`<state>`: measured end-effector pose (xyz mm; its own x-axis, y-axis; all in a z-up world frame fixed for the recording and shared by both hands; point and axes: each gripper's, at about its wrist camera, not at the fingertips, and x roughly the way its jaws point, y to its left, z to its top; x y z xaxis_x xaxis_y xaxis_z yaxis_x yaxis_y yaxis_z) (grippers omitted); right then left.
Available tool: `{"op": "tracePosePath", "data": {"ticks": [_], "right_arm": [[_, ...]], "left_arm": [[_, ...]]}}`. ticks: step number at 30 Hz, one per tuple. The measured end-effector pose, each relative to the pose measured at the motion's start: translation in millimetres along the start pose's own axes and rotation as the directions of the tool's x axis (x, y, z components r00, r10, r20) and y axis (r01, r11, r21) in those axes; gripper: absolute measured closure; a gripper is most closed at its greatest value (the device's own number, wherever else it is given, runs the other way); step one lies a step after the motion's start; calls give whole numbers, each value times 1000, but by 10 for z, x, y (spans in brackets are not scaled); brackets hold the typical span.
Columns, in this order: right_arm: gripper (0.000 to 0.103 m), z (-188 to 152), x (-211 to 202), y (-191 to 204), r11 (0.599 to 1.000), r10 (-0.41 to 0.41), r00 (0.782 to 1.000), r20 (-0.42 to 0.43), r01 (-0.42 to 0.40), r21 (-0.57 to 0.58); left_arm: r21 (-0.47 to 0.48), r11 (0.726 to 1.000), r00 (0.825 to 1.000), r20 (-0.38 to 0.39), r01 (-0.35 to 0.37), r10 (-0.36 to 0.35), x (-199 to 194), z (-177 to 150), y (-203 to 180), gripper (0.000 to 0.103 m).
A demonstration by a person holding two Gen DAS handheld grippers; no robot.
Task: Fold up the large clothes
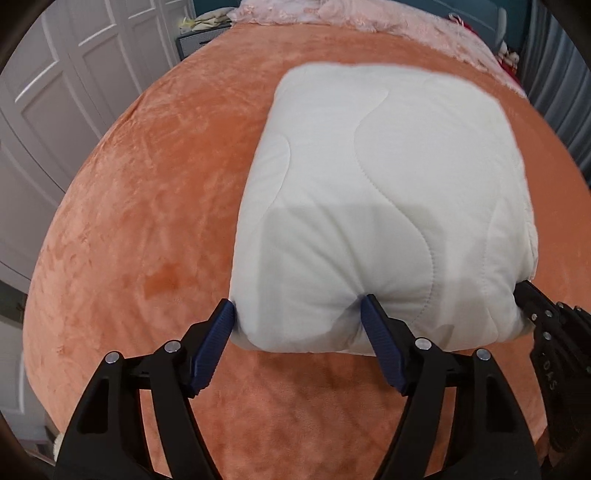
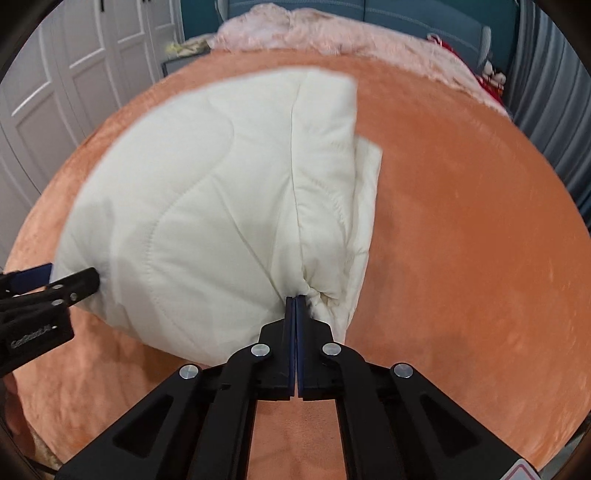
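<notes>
The white quilt point(image 1: 376, 206) lies folded into a thick pad on the orange bed cover point(image 1: 140, 221), with wavy stitch lines across its top. Its near edge sits right at the tips of both tongs, and the rest stretches away from them toward the far end of the bed.

The left tongs point(image 1: 299, 314) straddle the quilt's near left corner. Their 2 blue pads point(image 1: 218, 336) stand wide apart, 1 against the corner's outer side and the other dug into a dent in the near edge, so the thick fold fills the gap and both pads press on it.

The right tongs point(image 2: 295, 299) are closed tight, the pads nearly meeting, and pinch a small bunch of cloth at the quilt's near right corner; creases fan out from that pinch. Just right of the pinch, lower layers of the fold point(image 2: 365, 177) stick out past the top layer.

In the left view the right tongs show at the right rim, touching the quilt's edge; in the right view the left tongs show at the left rim, against the opposite corner.

Beyond the quilt, a pink fuzzy blanket point(image 2: 332, 33) lies at the far end of the bed. To the left of both tongs stand white panelled doors point(image 1: 48, 103). To the far right hangs a grey curtain point(image 2: 546, 85).
</notes>
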<state>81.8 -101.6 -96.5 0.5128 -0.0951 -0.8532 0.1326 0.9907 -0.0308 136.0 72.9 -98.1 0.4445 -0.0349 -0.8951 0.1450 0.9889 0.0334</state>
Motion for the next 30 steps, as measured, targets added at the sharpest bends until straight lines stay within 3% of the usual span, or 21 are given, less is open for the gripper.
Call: {"op": "tracePosePath", "data": {"ticks": [6,16,24,27,30], "right_arm": [[103,-72,163,63,1000,-19,1000,-22,18,-25],[103,-144,258,115,999,-30,1000,4,30,-12],[103,-110,264,86,1000,1,1000,-8,-1,7],[103,-100,33,68,1000,2,1000,20,-2,18],[87,-184,-288,12,996,53,997,50,-57,73]], "left_arm": [[16,999,999,-17,-41,42,164,-83,-101,26],[-35,999,999,-38,3,-4,347,-75,-55,20],[-29,999,1000,-19,-24,24,341,-71,-97,19],[-29,999,1000,0,-22,22,173,-95,-73,19],[-22,1000,1000,16,-15,15,-65,-186,-46,21]]}}
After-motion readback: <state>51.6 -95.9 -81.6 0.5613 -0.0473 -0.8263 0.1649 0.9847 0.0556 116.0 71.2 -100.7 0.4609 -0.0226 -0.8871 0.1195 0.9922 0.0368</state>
